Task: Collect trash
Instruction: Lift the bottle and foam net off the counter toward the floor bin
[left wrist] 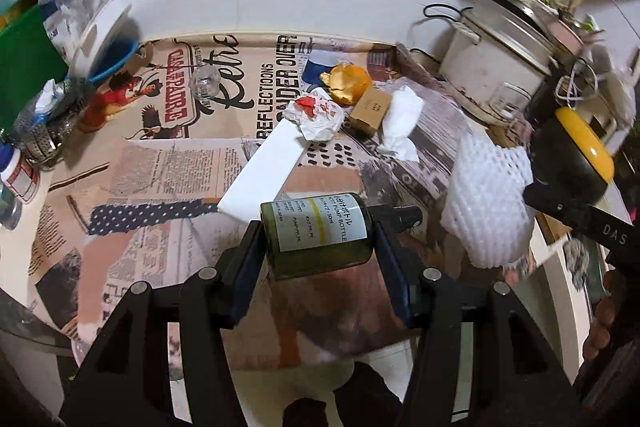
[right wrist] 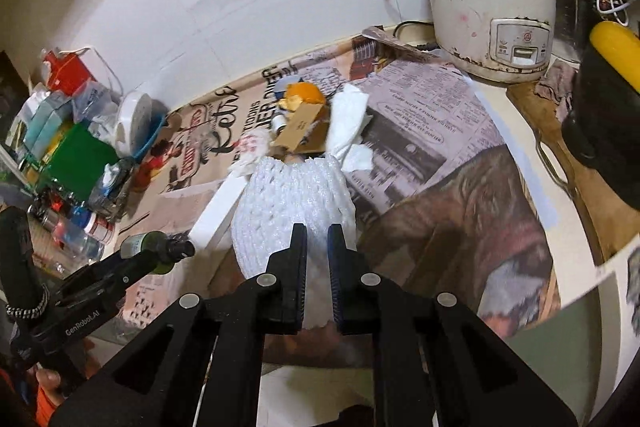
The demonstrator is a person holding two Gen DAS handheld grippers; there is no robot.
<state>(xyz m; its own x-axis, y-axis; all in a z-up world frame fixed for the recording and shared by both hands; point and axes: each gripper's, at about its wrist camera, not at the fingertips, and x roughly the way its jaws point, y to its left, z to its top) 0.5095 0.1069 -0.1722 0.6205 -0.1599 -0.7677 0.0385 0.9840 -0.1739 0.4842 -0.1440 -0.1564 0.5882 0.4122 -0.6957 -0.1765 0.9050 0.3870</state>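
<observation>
The left gripper (left wrist: 318, 239) is clamped on a small dark green pump bottle (left wrist: 316, 235), which lies sideways between the pads above the desk (left wrist: 120, 167). The bottle has a white label with printed text and a black pump top (left wrist: 404, 217) pointing right. The right gripper (right wrist: 317, 247) is pinched nearly together on a white foam fruit net (right wrist: 294, 203), a soft tube with a woven mesh texture, held raised above the newspaper-covered desk. More trash lies on the desk near the wall: a crumpled white wrapper with red print (left wrist: 316, 117), a long white strip (left wrist: 264, 175), an orange peel (left wrist: 350, 83), a small brown cardboard box (left wrist: 370, 111) and a crumpled white tissue (left wrist: 402, 123). A white rice cooker (right wrist: 492, 23) stands at the right.
</observation>
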